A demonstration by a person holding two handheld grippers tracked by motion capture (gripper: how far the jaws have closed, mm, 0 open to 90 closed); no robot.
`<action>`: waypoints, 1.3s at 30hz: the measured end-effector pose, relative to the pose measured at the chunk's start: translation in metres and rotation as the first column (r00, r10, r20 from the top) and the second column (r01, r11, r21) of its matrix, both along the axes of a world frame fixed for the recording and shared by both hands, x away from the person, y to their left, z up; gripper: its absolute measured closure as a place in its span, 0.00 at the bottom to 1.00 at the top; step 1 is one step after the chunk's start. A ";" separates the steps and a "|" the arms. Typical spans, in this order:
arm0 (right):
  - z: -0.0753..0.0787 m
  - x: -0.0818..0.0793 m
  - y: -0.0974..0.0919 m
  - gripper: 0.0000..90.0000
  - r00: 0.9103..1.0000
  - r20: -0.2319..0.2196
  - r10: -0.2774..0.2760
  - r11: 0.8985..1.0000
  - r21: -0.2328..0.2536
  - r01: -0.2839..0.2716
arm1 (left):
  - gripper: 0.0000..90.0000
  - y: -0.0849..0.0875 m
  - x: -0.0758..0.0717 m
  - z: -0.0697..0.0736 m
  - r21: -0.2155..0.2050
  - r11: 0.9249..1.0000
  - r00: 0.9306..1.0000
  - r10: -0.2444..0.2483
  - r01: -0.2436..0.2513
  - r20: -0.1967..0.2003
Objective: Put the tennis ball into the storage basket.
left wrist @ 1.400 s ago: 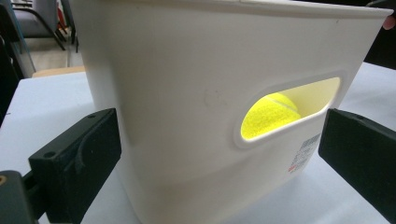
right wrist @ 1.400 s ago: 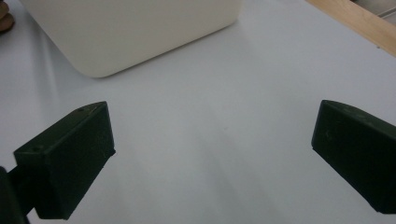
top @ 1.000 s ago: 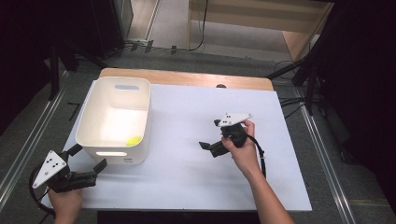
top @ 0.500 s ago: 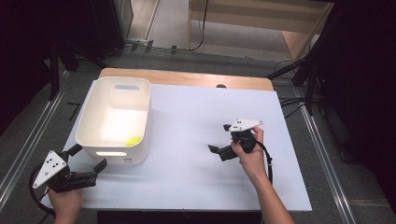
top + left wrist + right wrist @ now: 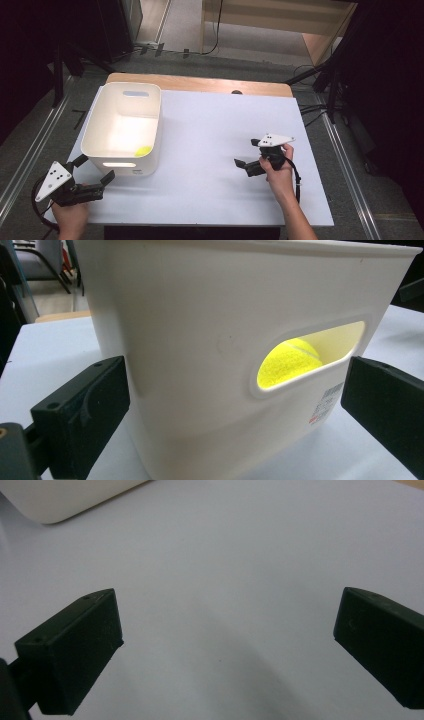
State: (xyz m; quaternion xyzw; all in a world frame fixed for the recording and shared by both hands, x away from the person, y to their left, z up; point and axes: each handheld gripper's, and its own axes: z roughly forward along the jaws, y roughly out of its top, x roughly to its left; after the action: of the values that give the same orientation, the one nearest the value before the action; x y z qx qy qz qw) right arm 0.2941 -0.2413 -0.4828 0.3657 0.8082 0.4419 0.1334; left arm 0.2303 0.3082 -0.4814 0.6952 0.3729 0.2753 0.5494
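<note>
Over the last second the right hand-held gripper (image 5: 246,163) had drawn back toward the person and sunk lower over the white surface (image 5: 210,130), while the left hand-held gripper (image 5: 95,169) kept its place at the near end of the white plastic bin (image 5: 95,125). Both stood spread wide with nothing between their jaws. A yellow-green tennis ball (image 5: 289,361) lay inside the bin by its near wall, showing through the handle slot (image 5: 310,356). The step looked like taking hold of the bin. To do it well, the left hand-held gripper should have moved forward squarely so one jaw entered the slot or both straddled the wall, then closed gently, keeping the bin level so the ball stayed put.
</note>
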 end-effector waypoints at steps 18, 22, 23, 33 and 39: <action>-0.015 -0.023 -0.027 0.00 0.997 0.024 -0.076 0.996 0.045 0.075 | 0.00 0.000 0.000 0.000 -0.012 1.000 1.000 -0.002 0.002 0.000; -0.018 -0.029 -0.034 0.00 0.994 0.037 -0.100 0.993 0.059 0.098 | 0.00 0.000 0.000 0.000 -0.016 1.000 1.000 -0.003 0.004 0.001; -0.018 -0.031 -0.036 0.00 0.994 0.036 -0.107 0.992 0.065 0.104 | 0.00 0.001 0.000 0.000 -0.012 1.000 1.000 -0.004 0.004 0.002; -0.023 -0.047 -0.054 0.00 0.988 0.036 -0.148 0.986 0.079 0.144 | 0.00 0.001 0.000 0.001 -0.015 1.000 1.000 -0.006 0.006 0.002; -0.025 -0.055 -0.067 0.00 0.983 0.037 -0.178 0.981 0.087 0.174 | 0.00 0.001 0.000 0.001 -0.016 1.000 1.000 -0.006 0.006 0.002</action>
State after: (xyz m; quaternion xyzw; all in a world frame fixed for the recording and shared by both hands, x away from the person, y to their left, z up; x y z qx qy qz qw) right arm 0.2387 -0.3079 -0.5077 0.4309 0.7504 0.4698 0.1746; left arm 0.2303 0.3092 -0.4808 0.6915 0.3724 0.2715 0.5562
